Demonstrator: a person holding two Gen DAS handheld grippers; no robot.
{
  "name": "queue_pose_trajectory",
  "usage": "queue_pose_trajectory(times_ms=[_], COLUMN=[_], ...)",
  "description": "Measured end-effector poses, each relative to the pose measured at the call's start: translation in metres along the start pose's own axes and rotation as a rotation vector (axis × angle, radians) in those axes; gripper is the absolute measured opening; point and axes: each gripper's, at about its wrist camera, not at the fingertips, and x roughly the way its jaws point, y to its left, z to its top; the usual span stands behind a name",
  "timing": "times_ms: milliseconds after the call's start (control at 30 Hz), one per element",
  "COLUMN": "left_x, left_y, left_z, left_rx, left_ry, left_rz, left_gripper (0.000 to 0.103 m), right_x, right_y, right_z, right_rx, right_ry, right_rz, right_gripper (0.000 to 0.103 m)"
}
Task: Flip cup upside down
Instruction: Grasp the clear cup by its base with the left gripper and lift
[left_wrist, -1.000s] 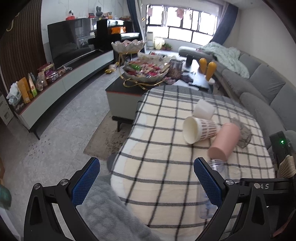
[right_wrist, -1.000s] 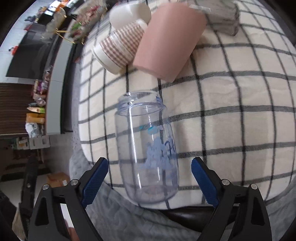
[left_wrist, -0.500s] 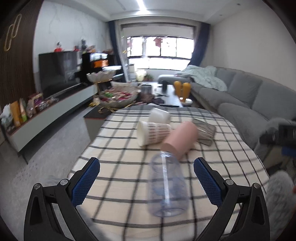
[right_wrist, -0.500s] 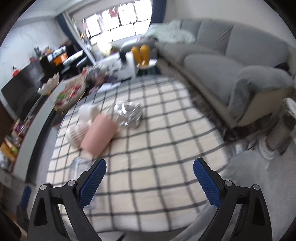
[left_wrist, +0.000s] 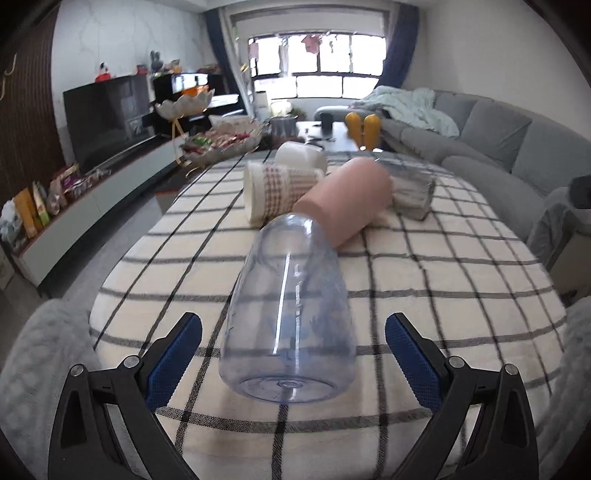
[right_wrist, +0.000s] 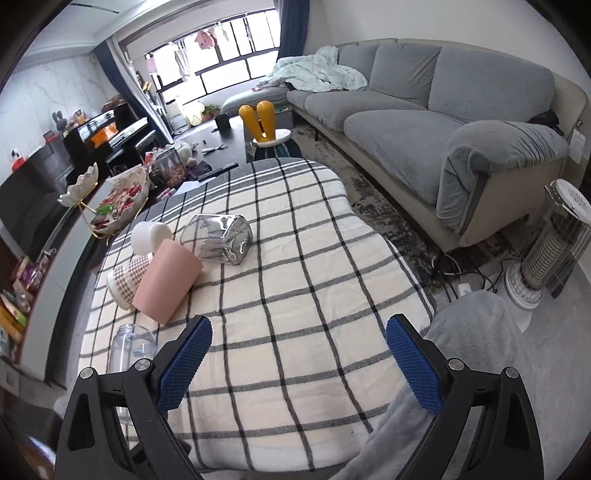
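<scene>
A clear plastic cup (left_wrist: 291, 314) with a faint blue print lies on its side on the checked tablecloth (left_wrist: 424, 266), base toward me. My left gripper (left_wrist: 293, 354) is open, its blue pads on either side of the cup's base without touching it. In the right wrist view the same cup (right_wrist: 131, 345) shows at the lower left, partly hidden by the left finger. My right gripper (right_wrist: 299, 356) is open and empty above the near part of the table.
Behind the clear cup lie a pink cup (left_wrist: 343, 201), a checked paper cup (left_wrist: 279, 192), a white cup (left_wrist: 301, 158) and a clear glass (left_wrist: 410, 192), all on their sides. A grey sofa (right_wrist: 424, 107) runs along the right. A heater (right_wrist: 550, 243) stands on the floor.
My left gripper swung round and closed in on the clear cup, which now lies between its open fingers. My right gripper drew back from that cup and now faces the table's middle.
</scene>
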Motion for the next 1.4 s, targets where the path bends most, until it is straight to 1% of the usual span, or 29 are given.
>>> queue_pose_trajectory(times_ms=[67,200,233,333,367,500,600,733,867,933,1033,1133,1233,1300,1333,1367,1400], left_x=[0.006,0.010,0.010,0.017,0.017,0.015,0.007,0.000,-0.016,-0.023,-0.026,-0.024,-0.018,-0.009,-0.002,0.003,0.010], left_y=[-0.001,-0.001,-0.001,-0.002,-0.001,0.000,0.003,0.005,0.009,0.011,0.012,0.012,0.009,0.007,0.006,0.006,0.007], left_z=[-0.002,-0.002,-0.002,-0.003,-0.003,-0.001,0.004,0.013,0.030,0.040,0.060,0.081,0.098,0.106,0.109,0.109,0.108], left_rx=[0.000,0.000,-0.002,0.000,-0.005,-0.008,-0.010,0.007,0.030,0.051,0.088,0.119,0.162,0.184,0.201,0.208,0.211], left_ry=[0.015,0.017,0.016,0.041,0.045,0.033,0.000,-0.008,-0.053,-0.056,0.012,0.128,0.271,0.393,0.477,0.532,0.610], left_rz=[0.008,0.007,0.007,0.008,0.004,0.005,0.013,0.001,-0.004,-0.001,0.003,-0.010,-0.034,-0.061,-0.076,-0.087,-0.099], left_gripper=[0.098,0.093,0.090,0.074,0.072,0.072,0.072,0.071,0.071,0.071,0.071,0.071,0.071,0.071,0.071,0.071,0.071], right_x=[0.004,0.009,0.010,0.012,0.013,0.014,0.014,0.011,0.006,0.004,0.000,-0.012,-0.026,-0.033,-0.036,-0.039,-0.040], right_y=[-0.001,-0.002,-0.003,-0.003,-0.003,-0.003,-0.003,-0.003,-0.001,-0.001,0.000,0.009,0.024,0.032,0.036,0.039,0.041], right_z=[0.000,0.000,-0.001,-0.002,-0.002,-0.002,-0.002,-0.003,-0.003,-0.002,0.003,0.015,0.030,0.040,0.045,0.049,0.052], right_rx=[0.008,0.015,0.016,0.017,0.018,0.019,0.022,0.024,0.027,0.038,0.058,0.052,0.002,-0.023,-0.034,-0.043,-0.052], right_ry=[0.011,0.025,0.027,0.034,0.037,0.039,0.046,0.038,0.033,0.035,0.057,0.050,0.022,0.009,0.005,0.001,-0.002], right_rz=[0.001,-0.002,-0.001,-0.005,-0.005,-0.006,0.000,0.013,0.032,0.041,0.046,0.053,0.046,0.041,0.040,0.037,0.031], right_gripper=[0.096,0.095,0.096,0.096,0.096,0.096,0.096,0.096,0.096,0.096,0.096,0.096,0.096,0.096,0.096,0.096,0.096])
